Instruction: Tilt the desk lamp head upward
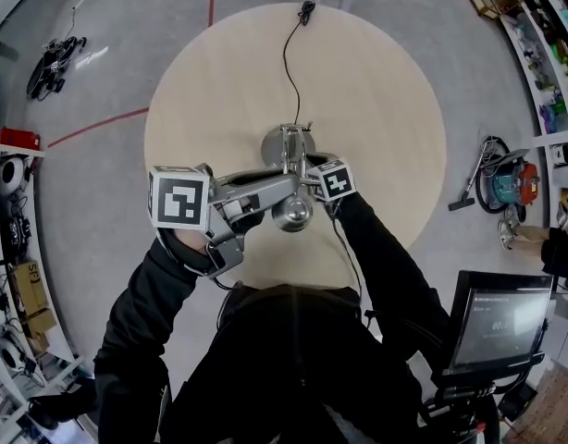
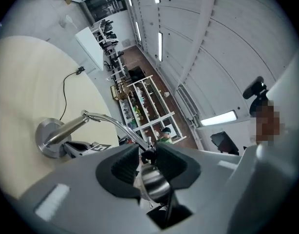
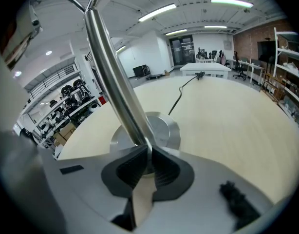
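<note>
The silver metal desk lamp [image 1: 286, 146] stands near the middle of the round pale wooden surface [image 1: 395, 100], and a thin black cable [image 1: 289, 54] trails from it toward the far edge. The left hand-held gripper [image 2: 147, 155] reaches in from the person's left and its jaws sit at a middling width around the lamp's shiny dome-shaped head [image 2: 154, 182]. That head lies between the black ribbed pads [image 2: 122, 165], with the pads against its sides. It hangs on the person's side of the flat round base [image 3: 164, 126], at the end of a thin curved arm [image 2: 115, 123] that arches over from the stem top. The right hand-held gripper [image 3: 148, 155] comes in from the other side (its marker cube is just beside the lamp in the head view). Its jaws are drawn narrow and are clamped on the straight polished stem [image 3: 110, 72] low down, just above the base. From there the stem leans up and away from the jaws.
</note>
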Motion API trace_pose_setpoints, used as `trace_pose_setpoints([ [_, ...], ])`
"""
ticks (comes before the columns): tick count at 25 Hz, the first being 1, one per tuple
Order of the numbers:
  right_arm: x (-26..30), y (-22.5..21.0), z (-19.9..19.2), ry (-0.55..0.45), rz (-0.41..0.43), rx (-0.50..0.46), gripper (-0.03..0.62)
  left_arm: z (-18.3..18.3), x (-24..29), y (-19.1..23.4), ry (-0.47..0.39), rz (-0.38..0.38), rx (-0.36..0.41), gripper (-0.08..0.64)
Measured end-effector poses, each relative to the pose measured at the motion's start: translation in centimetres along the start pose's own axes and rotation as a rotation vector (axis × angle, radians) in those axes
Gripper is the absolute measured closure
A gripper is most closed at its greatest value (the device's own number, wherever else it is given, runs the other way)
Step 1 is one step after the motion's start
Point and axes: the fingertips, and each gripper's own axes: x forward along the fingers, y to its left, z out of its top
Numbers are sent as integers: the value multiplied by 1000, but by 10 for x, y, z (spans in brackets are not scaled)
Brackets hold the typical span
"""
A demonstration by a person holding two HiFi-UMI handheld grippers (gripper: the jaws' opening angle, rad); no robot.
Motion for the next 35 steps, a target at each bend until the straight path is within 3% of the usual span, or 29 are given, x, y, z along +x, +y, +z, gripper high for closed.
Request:
trace_pose_setpoints([
  [8,0,-1,0,0,-4,-6,561,8,3,-2,29,-68,-39,440],
  [12,0,-2,-1,0,-4,-7,561,0,0,3,34,-67,-5,442],
  [23,-5,13,-3,13,-8,-37,561,-29,-13,8,-16,-72,-22,439],
  [26,-31,14,11,-67,-20,-52,557,-29,-14,7,-21,-75,-17,439],
  [28,-65,14,31,-169,-58,-130,538,-28,-12,10,-20,-90,-3,439],
  [31,-127,30,71,-329,-127,-358,503,-29,-14,12,-22,-95,-3,440],
  [35,-179,76,121,-429,-162,-842,471,-29,-14,11,-26,-79,-43,440],
])
